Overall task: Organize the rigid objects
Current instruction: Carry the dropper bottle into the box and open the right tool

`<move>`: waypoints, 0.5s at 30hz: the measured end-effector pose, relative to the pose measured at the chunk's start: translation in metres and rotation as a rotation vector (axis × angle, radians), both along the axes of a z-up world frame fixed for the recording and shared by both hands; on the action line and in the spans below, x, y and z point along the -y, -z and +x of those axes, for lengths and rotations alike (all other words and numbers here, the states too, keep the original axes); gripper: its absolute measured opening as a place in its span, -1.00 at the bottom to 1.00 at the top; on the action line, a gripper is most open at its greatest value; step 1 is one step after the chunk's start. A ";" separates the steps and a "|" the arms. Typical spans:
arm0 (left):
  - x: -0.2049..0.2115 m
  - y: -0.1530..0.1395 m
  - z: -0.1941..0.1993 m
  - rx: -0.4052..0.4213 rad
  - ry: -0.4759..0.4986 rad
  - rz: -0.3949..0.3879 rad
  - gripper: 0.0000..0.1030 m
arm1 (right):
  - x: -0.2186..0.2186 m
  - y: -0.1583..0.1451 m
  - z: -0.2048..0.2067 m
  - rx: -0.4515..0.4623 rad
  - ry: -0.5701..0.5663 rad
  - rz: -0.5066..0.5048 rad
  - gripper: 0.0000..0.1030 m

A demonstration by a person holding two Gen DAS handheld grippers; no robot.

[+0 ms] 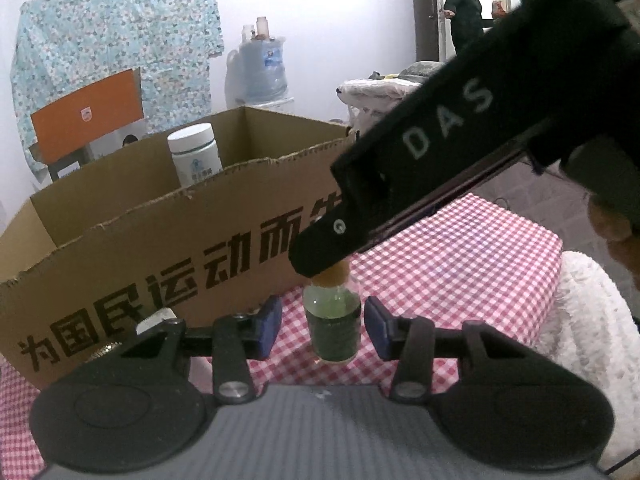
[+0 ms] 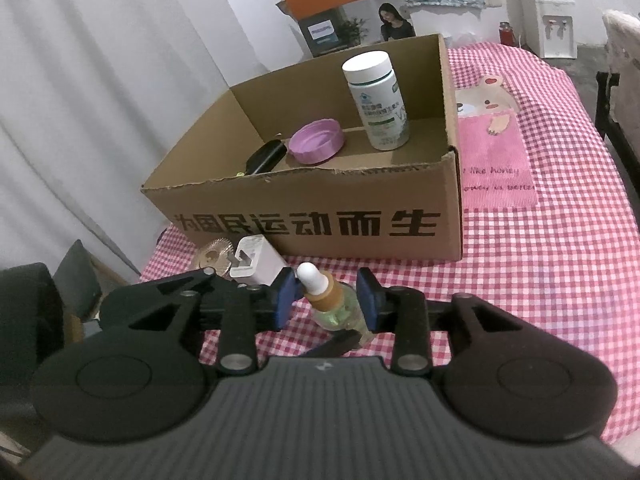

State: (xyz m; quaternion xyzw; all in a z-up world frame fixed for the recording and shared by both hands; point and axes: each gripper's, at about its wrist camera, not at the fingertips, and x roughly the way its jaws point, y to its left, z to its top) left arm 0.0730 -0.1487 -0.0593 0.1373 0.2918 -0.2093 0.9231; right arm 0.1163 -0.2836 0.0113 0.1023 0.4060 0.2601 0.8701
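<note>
A plain white wall closes the room. On it hangs a pale blue floral cloth, with an orange rectangular panel in front of its lower part. Right of the cloth stands a white water dispenser topped by a blue bottle, and further right a dark doorway. Left of the cloth, a white pleated curtain hangs.

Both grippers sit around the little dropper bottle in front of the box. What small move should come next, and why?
Probably close the right gripper on the dropper bottle: its jaws already flank the bottle without clamping it, and the bottle stands on the tablecloth outside the cardboard box. The left gripper is also open.
</note>
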 end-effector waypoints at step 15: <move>0.012 0.023 0.016 -0.026 0.020 0.010 -0.31 | -0.006 0.005 0.010 -0.012 -0.014 -0.021 -0.25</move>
